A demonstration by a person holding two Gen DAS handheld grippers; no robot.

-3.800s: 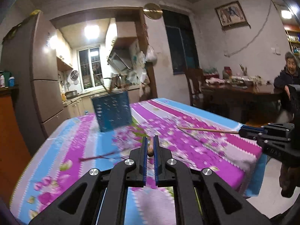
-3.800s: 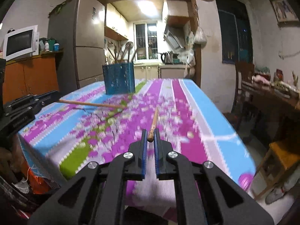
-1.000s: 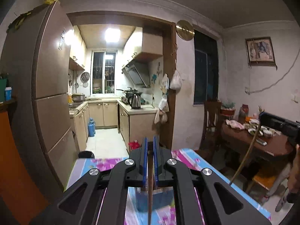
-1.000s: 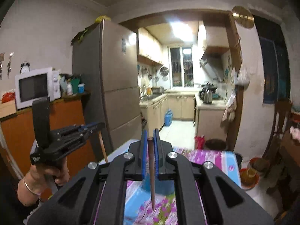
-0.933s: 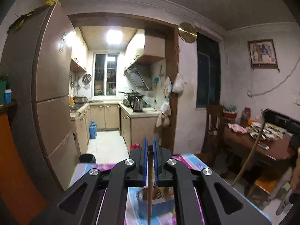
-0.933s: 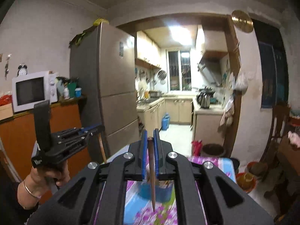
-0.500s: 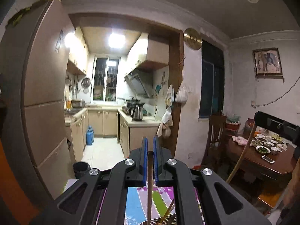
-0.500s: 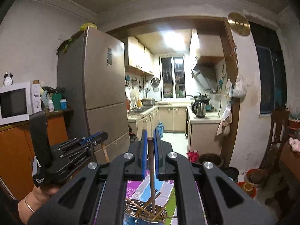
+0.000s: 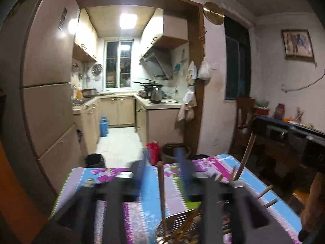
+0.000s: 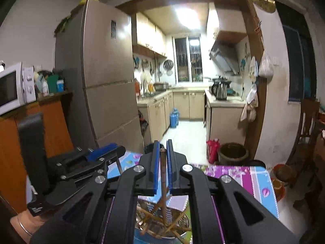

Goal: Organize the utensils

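Note:
A round metal utensil holder (image 10: 162, 226) with several wooden chopsticks stands on the floral tablecloth (image 10: 243, 174); it also shows in the left wrist view (image 9: 178, 229). My left gripper (image 9: 162, 162) is blurred with its jaws wide apart; a wooden chopstick (image 9: 161, 191) stands free between them, its lower end in the holder. My right gripper (image 10: 162, 148) is shut on a wooden chopstick (image 10: 163, 174) that points down into the holder. The left gripper also shows in the right wrist view (image 10: 105, 154), and the right gripper in the left wrist view (image 9: 264, 126).
Beyond the table's far edge are a tall fridge (image 10: 105, 93), a kitchen doorway, a red flask (image 10: 212, 150) and a bin (image 10: 232, 152) on the floor. A wooden chair (image 9: 243, 118) and a dining table stand at right. An orange cabinet with a microwave (image 10: 10, 87) is at left.
My left gripper has opened and let go of its chopstick, which now stands in the holder. Both grippers have come lower over the holder. My right gripper still grips its chopstick.

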